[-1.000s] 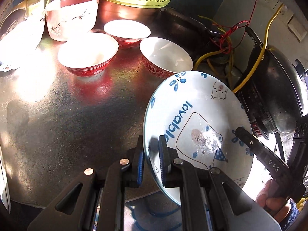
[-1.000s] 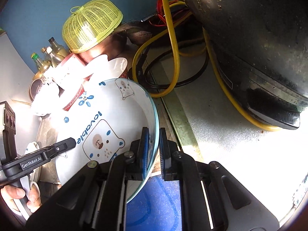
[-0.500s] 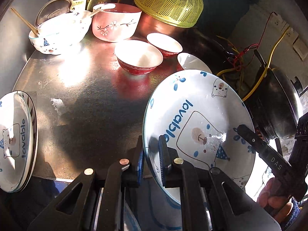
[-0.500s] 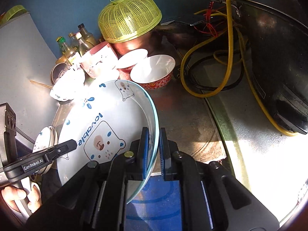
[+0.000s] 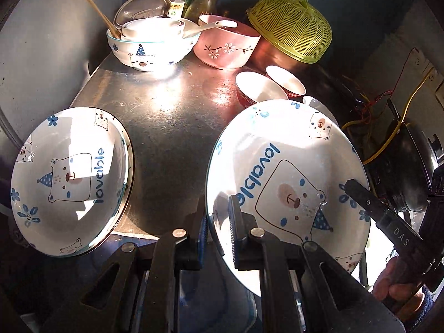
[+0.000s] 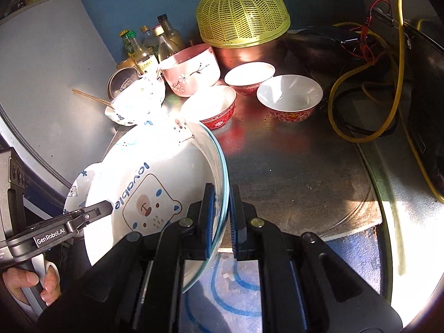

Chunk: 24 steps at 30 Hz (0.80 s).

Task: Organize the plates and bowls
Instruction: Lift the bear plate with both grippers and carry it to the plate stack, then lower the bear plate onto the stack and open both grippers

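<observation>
Both grippers (left [image 5: 217, 231], right [image 6: 222, 217]) apparently clamp the bear plate [image 5: 288, 183]; tilted.

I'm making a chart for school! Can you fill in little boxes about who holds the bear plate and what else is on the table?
held thing: bear plate, tilted, above the metal table
left gripper: shut on its rim
right gripper: shut on its rim
plate stack: at the table's left edge, bear plate on top
red bowls: three, one at
pink bowl: at the back
yellow cover: behind the bowls

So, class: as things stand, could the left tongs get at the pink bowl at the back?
Probably not yet: the left tongs are shut on the bear plate, shared with the right tongs. Otherwise the tabletop towards the pink bowl looks open.
</observation>
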Available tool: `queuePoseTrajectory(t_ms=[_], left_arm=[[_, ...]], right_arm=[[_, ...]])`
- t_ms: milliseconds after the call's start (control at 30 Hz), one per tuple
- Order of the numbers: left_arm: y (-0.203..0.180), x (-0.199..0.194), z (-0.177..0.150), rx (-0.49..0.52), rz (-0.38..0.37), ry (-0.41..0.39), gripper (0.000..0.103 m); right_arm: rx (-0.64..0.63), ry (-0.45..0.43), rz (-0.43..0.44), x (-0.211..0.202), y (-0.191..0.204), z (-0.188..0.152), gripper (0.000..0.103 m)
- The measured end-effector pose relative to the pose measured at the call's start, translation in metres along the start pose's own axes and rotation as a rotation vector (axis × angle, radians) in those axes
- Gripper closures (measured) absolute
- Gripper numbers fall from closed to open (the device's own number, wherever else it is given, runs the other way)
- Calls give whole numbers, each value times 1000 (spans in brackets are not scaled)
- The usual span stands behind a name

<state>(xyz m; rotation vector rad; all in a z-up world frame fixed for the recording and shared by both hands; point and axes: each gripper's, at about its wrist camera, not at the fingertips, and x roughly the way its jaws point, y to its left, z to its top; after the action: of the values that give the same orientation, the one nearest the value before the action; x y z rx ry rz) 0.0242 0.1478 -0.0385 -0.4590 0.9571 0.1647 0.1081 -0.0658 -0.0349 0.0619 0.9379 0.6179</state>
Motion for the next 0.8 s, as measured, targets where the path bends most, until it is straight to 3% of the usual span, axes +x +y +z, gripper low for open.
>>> queuePoseTrajectory(t_ms=[800], left_arm=[[119, -37, -10, -206, 137, -50, 91]], right_arm=[[-180, 107, 145, 63, 108, 0, 92]])
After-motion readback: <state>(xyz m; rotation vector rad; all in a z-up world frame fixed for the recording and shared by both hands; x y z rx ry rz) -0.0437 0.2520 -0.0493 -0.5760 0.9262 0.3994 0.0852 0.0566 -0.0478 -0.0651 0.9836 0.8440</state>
